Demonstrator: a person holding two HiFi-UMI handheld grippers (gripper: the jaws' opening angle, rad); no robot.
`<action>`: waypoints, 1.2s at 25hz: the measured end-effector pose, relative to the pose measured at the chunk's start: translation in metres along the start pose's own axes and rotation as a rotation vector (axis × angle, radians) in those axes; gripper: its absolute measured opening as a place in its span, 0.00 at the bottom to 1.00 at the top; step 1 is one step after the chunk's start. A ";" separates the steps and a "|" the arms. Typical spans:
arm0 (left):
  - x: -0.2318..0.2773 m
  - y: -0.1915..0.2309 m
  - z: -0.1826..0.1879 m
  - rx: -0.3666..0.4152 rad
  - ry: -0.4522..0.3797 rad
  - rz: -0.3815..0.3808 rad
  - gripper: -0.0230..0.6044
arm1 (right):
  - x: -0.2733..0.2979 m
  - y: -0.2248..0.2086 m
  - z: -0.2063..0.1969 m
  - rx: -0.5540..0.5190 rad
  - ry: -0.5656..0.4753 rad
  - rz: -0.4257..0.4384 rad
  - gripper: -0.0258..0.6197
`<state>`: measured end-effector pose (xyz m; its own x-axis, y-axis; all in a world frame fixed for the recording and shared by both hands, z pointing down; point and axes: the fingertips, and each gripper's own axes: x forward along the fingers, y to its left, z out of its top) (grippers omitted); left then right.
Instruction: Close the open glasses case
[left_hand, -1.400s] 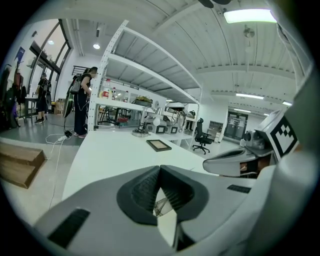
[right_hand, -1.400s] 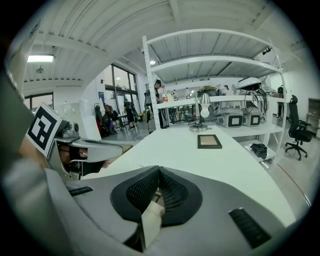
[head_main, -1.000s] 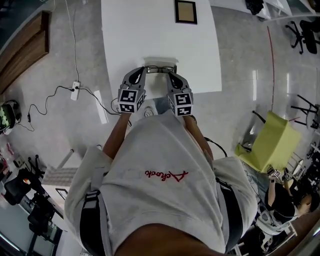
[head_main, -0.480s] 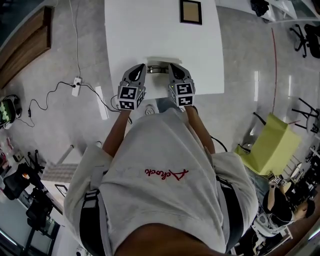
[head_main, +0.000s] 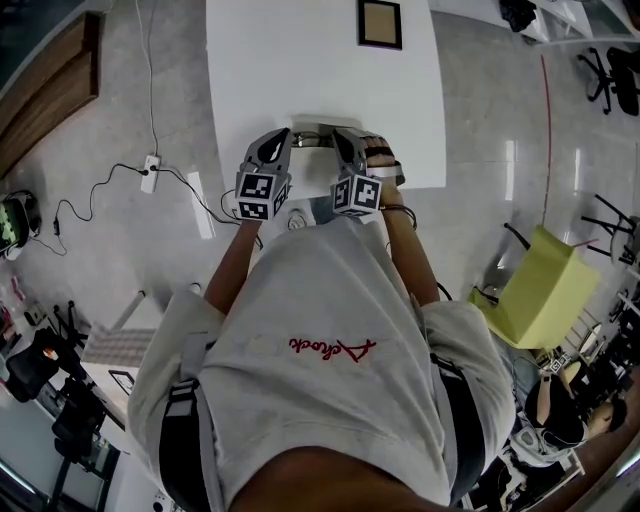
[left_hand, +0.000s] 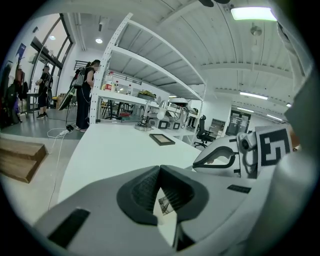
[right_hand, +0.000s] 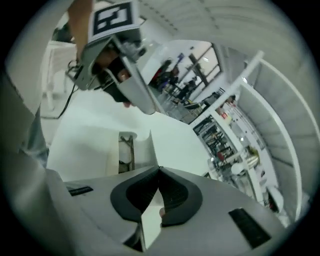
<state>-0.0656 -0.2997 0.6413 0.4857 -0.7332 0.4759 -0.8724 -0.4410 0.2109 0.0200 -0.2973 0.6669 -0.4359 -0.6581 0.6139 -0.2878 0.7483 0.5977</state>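
Evidently the closing is not yet done: the glasses case sits open at the worktop's near edge, lid upright. It lies between the left hand-held gripper and the right hand-held gripper, both clenched empty.

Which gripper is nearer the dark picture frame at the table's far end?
Right. In the head view the right gripper sits below the picture frame, slightly to its left; the left gripper is farther left, across the glasses case.
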 end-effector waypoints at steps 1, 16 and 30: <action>0.001 -0.001 0.000 -0.001 -0.001 -0.002 0.07 | 0.001 0.001 0.000 -0.084 0.008 -0.001 0.07; -0.001 0.000 0.000 -0.009 -0.011 -0.004 0.07 | 0.017 0.005 -0.008 -0.086 0.038 0.045 0.22; 0.000 -0.002 -0.004 -0.013 -0.012 -0.013 0.07 | 0.016 0.012 -0.010 -0.107 0.046 0.060 0.06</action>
<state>-0.0645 -0.2969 0.6444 0.4973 -0.7340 0.4625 -0.8667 -0.4437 0.2278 0.0185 -0.2997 0.6885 -0.4095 -0.6172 0.6718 -0.1686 0.7749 0.6092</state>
